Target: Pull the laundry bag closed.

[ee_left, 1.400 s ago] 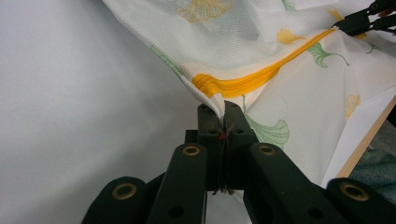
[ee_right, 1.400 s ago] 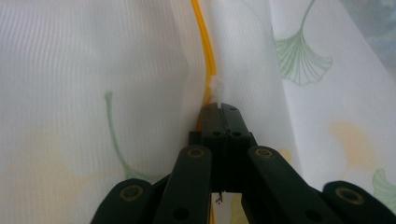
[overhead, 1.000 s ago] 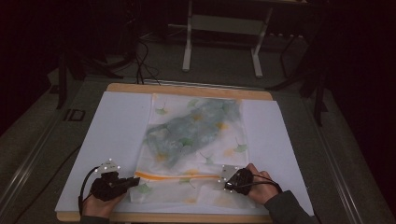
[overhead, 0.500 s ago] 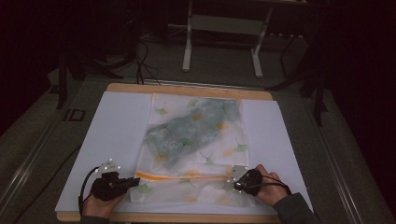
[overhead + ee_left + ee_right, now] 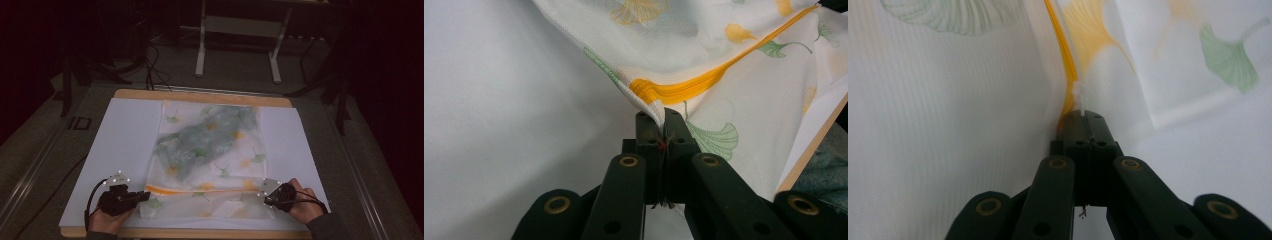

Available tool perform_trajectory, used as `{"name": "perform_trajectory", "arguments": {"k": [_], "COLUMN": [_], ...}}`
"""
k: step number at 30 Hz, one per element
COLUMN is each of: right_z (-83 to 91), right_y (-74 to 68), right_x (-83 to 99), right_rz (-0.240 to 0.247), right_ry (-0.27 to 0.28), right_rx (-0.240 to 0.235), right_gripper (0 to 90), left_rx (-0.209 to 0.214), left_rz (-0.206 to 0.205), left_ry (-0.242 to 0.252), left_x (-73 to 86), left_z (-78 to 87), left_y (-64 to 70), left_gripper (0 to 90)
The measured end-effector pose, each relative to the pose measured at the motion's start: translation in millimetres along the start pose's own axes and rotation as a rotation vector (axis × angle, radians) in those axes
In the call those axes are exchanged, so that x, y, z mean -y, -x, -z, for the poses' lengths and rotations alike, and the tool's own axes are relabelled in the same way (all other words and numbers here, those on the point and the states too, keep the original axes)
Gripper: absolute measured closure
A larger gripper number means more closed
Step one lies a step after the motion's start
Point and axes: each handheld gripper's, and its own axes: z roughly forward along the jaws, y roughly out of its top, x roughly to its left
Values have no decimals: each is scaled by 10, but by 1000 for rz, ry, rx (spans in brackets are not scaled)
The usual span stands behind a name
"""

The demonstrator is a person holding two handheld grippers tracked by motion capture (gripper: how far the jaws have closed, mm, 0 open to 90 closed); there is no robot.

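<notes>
A white mesh bag (image 5: 210, 145) printed with green and yellow leaves lies flat on the white table cover (image 5: 125, 135), with a blue-green cloth showing through it. An orange zipper (image 5: 200, 190) runs across its near end. My left gripper (image 5: 146, 196) is shut on the bag's fabric at the zipper's left end (image 5: 663, 117), lifting that corner slightly. My right gripper (image 5: 265, 200) is shut at the zipper's right end, its jaws (image 5: 1084, 117) closed on the small white zipper pull (image 5: 1078, 95). The zipper (image 5: 1060, 45) runs straight away from it.
The table's wooden edge (image 5: 200, 233) lies just under both hands. White cover extends left and right of the bag. Beyond the far edge are a metal stand (image 5: 237, 45) and floor cables (image 5: 150, 60) in a dark room.
My right gripper has slid a short way to the right along the zipper line. The left gripper has stayed put, holding the bag's corner.
</notes>
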Motion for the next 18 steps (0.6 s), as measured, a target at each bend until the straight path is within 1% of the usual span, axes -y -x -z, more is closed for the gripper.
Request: {"name": "perform_trajectory", "arguments": {"k": [2, 4, 9, 11, 12, 14, 16, 17, 18], "right_z": [18, 21, 23, 20, 19, 18, 24, 31, 31], "right_y": [16, 12, 7, 12, 15, 39, 82, 99, 99], "right_x": [65, 111, 169, 180, 187, 212, 261, 287, 287], "right_rz": [-14, -25, -47, -62, -73, -105, -153, -184, -184], "right_ry": [4, -6, 17, 25, 28, 50, 64, 82, 82], "right_rx": [-5, 2, -8, -13, -18, -10, -17, -26, -26], "right_gripper": [900, 900, 900, 900, 895, 790, 696, 676, 676], "left_rx": [7, 9, 14, 24, 16, 8, 9, 6, 6], "left_rz": [0, 2, 14, 0, -5, 3, 8, 10, 10], "left_ry": [-3, -9, -18, -29, -27, -7, 17, 26, 26], "left_x": [0, -2, 4, 9, 15, 25, 29, 32, 32], "left_z": [-11, -21, -33, -43, -41, -8, 36, 51, 51], "left_y": [3, 8, 3, 1, 1, -18, -46, -54, -54], "left_gripper": [884, 884, 884, 877, 855, 780, 735, 723, 705]}}
